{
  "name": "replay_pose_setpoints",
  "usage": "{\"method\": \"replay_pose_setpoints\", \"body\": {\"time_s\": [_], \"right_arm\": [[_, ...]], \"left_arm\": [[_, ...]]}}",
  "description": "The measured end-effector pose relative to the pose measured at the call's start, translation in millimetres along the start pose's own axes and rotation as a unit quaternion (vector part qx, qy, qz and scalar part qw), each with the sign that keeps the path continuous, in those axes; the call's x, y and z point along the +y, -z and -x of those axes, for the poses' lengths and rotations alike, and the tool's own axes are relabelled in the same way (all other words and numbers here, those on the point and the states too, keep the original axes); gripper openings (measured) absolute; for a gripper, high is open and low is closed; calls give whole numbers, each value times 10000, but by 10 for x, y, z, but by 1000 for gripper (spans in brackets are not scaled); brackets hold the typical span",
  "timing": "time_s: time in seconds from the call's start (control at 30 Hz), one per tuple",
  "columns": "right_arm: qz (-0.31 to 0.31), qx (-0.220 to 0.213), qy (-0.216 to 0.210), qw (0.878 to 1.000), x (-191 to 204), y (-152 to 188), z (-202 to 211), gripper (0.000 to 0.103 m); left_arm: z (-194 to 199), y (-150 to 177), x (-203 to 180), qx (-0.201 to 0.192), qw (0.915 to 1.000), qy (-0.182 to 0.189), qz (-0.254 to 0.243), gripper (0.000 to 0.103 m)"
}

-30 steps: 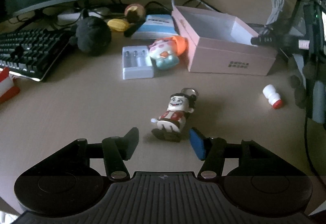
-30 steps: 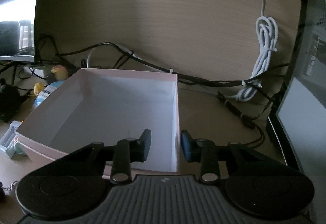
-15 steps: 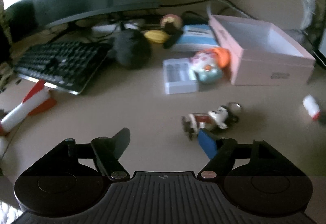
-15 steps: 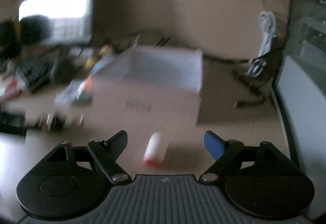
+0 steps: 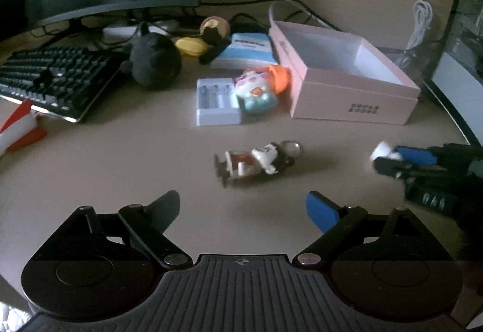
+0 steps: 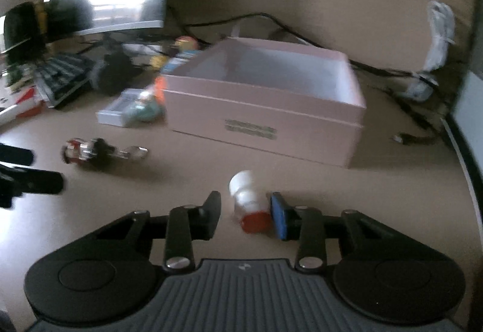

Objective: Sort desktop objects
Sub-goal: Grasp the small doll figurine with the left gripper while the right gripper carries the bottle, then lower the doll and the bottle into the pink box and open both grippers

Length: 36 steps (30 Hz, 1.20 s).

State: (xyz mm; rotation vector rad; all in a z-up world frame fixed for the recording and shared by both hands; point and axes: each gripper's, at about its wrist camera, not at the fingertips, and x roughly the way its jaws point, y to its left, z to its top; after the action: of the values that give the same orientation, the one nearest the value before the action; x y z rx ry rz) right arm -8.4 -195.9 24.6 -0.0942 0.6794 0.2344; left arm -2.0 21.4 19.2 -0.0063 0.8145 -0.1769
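A: Two grippers. The pink box [image 6: 265, 117] sits far, centre. Left gripper [image 5: 243, 208]?
B: Jaws opening, empty; the figurine keychain [image 5: 256, 161] lies just beyond.
A: Right gripper [image 6: 246, 215]?
B: Closing around the small bottle [image 6: 249, 202], blue pad touching its right side.

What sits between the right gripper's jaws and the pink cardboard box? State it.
Only bare beige desk, seen in the right wrist view; the small white bottle with a red cap lies between the closing jaws themselves.

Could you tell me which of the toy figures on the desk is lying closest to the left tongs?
The small keychain figure in red and white, lying on its side on open desk just ahead of the left tongs. The orange-haired figure sits farther back, beside the pink box.
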Motion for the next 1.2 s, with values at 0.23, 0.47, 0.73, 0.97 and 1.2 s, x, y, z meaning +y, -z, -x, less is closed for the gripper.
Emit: {"method": "replay_pose_setpoints", "body": {"time_s": [0.23,0.47,0.73,0.97,1.2], "right_arm": [[375,-81,43,9993,181,67,173,39],[386,-50,224,9990,118,90,296,45],[490,2,187,9986,144,6,79,46],[627,210,-89,9978,190,-8,5,25],[537,195,-187,9982,10,77,420,25]], "left_arm": [[-255,-205,-19,120,9994,-4,331,94],[-373,-287,-133,23,9995,-306,-48,71],[-79,-97,-160,45,9996,-163,-241,71],[110,50,-234,112,9996,-59,-261,71],[262,117,-428,60,9981,324,-527,72]]}}
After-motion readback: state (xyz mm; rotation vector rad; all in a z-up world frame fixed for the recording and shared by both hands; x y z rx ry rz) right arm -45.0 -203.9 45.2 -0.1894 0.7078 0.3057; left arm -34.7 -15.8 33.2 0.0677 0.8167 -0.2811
